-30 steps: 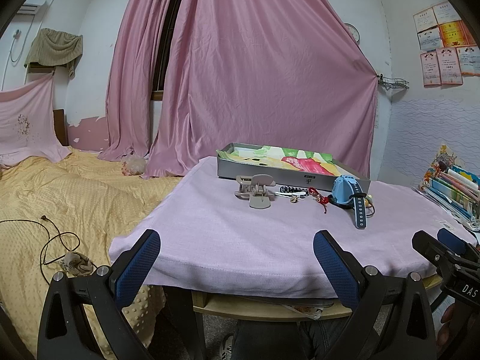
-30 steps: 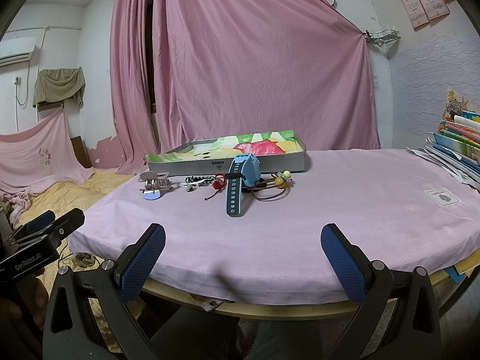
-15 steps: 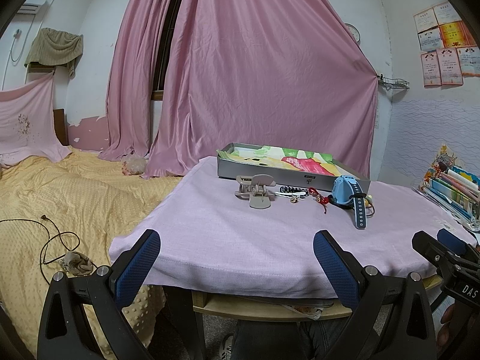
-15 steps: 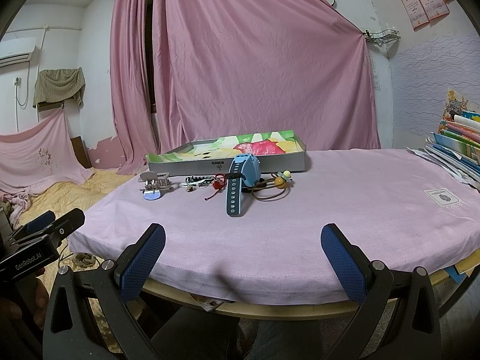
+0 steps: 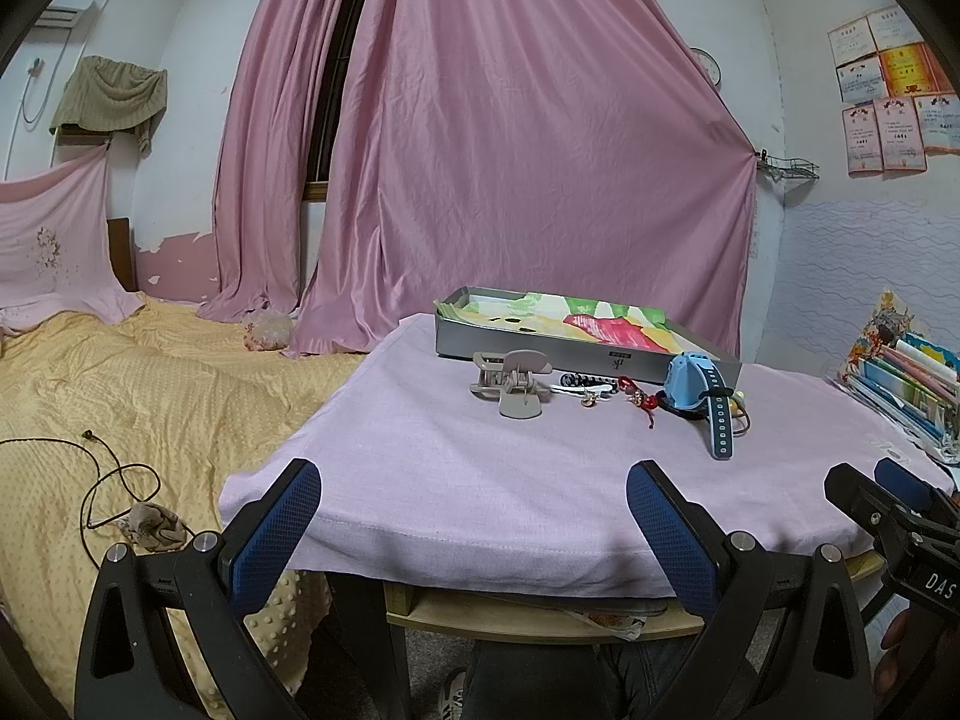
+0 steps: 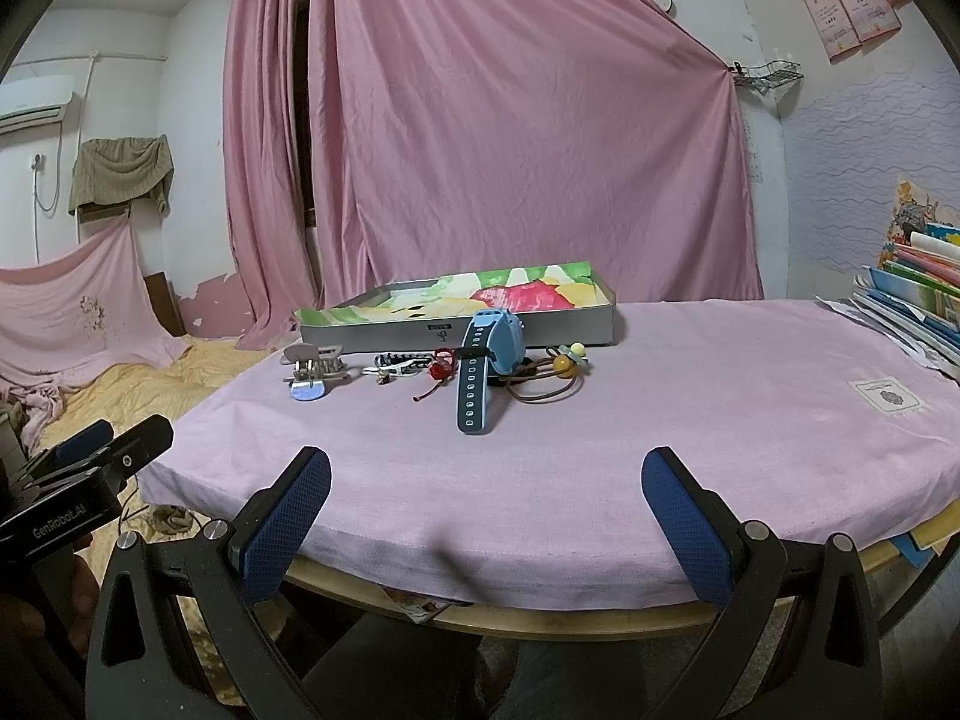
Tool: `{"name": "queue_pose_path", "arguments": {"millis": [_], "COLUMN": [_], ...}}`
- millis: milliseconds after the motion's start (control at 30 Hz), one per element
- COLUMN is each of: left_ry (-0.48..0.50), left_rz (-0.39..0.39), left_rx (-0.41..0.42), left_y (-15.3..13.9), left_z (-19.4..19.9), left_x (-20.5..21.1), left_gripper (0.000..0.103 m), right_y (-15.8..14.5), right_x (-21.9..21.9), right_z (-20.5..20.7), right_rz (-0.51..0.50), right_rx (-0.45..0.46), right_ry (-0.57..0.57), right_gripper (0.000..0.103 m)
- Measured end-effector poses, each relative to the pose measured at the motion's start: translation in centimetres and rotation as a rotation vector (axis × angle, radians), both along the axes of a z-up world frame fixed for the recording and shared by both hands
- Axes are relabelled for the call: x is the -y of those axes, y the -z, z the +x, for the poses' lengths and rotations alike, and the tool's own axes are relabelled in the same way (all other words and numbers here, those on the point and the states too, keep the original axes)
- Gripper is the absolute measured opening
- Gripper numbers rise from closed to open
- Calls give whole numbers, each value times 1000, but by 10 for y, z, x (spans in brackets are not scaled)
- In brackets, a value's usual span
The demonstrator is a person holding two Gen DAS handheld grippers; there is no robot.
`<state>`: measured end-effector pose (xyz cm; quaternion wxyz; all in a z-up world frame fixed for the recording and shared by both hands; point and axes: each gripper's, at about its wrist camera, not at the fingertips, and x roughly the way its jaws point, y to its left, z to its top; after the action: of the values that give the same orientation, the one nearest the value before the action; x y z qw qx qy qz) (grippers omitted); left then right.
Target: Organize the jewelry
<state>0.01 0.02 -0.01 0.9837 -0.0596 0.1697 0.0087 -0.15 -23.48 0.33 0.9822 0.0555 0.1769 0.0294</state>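
Grippers, our left gripper (image 5: 474,498) and right gripper (image 6: 486,486), are wide open and empty at the near edge of the pink tablecloth (image 6: 660,420), and farther off we see the blue watch (image 6: 483,369), hair clip (image 5: 513,384) and bead bracelet (image 5: 585,385) lying before the tray (image 6: 540,327).

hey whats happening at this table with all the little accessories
A person holds a pair of tongs in each hand at the near edge of the table, both open and empty. Nothing is being handled. A hair claw, beaded bands, a red charm, a blue watch and a brown hair tie lie in a row on the pink cloth, just in front of the shallow box, which holds no jewelry that shows.
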Motion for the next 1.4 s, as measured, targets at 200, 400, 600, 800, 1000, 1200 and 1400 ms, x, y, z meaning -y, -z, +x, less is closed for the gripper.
{"name": "queue_pose_path", "arguments": {"millis": [200, 400, 600, 800, 1000, 1200, 1400], "left_ry": [0, 0, 0, 0, 0, 0, -2], "left_rz": [0, 0, 0, -1, -1, 0, 1], "left_rx": [1, 0, 0, 0, 0, -1, -2], "left_y": [0, 0, 0, 0, 0, 0, -1], "left_z": [0, 0, 0, 0, 0, 0, 1], "left_x": [0, 0, 0, 0, 0, 0, 0], "left_gripper": [102, 102, 102, 102, 102, 102, 102], "right_y": [0, 0, 0, 0, 0, 0, 1], "right_x": [0, 0, 0, 0, 0, 0, 1], "right_z": [0, 0, 0, 0, 0, 0, 5], "right_rz": [0, 1, 1, 1, 2, 2, 5], "right_rx": [-1, 0, -1, -1, -2, -2, -8], "right_ry": [0, 1, 1, 0, 1, 1, 11], "right_gripper": [102, 102, 102, 102, 102, 102, 102]}}
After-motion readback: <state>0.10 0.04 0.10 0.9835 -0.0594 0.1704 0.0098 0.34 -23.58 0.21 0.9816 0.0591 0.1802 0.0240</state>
